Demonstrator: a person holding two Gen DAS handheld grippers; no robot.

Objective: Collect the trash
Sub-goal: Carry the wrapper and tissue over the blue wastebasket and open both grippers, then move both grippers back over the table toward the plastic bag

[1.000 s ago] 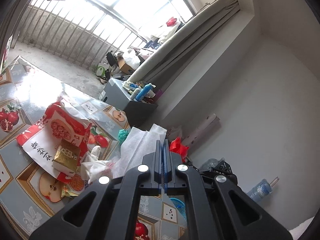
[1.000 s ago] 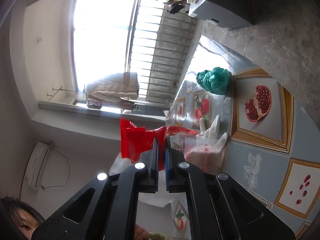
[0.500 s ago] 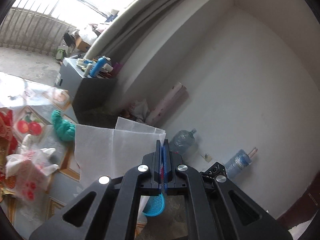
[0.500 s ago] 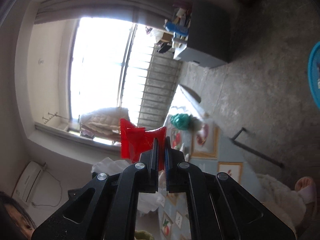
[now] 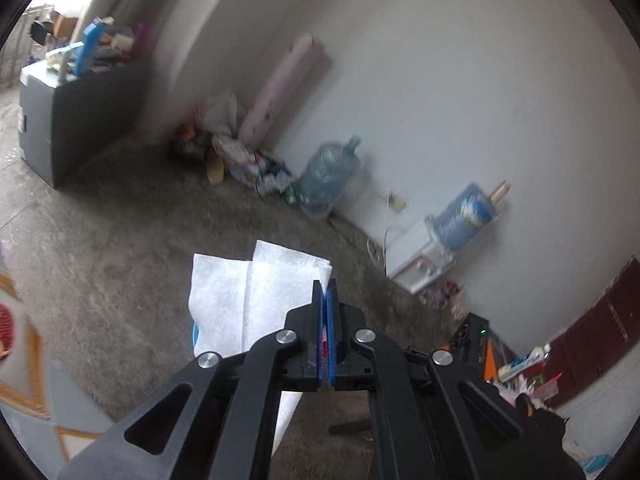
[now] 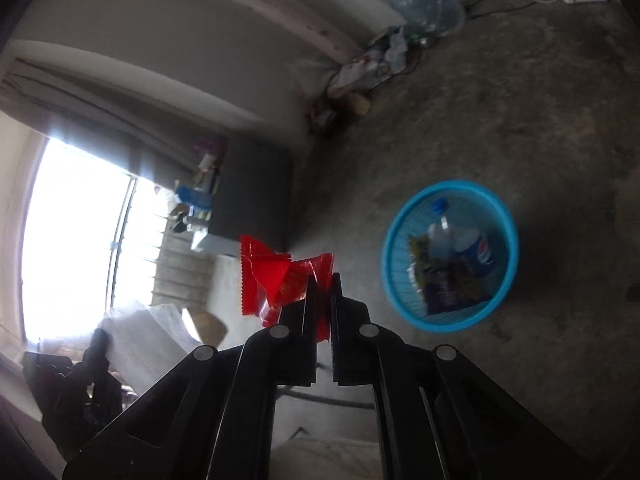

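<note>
My left gripper (image 5: pixel 324 286) is shut on a white tissue (image 5: pixel 248 300), which hangs to the left of its fingers over the concrete floor. A sliver of blue basket rim (image 5: pixel 194 334) peeks out behind the tissue. In the right wrist view, my right gripper (image 6: pixel 325 280) is shut on a crumpled red wrapper (image 6: pixel 276 280). The round blue basket (image 6: pixel 505 224) stands on the floor to its right, holding a cola bottle (image 6: pixel 478 256), a clear bottle and dark packets. The left gripper with the tissue (image 6: pixel 148 340) shows at the lower left.
A large water jug (image 5: pixel 330 176) and a heap of rubbish (image 5: pixel 240 160) lie along the white wall. A grey cabinet (image 5: pixel 60 120) stands at the left, a water dispenser (image 5: pixel 424 256) at the right. The patterned table edge (image 5: pixel 24 344) is at the lower left.
Both grippers swung away from the cluttered table toward the floor, each keeping its hold. The blue basket has come fully into the right wrist view.
</note>
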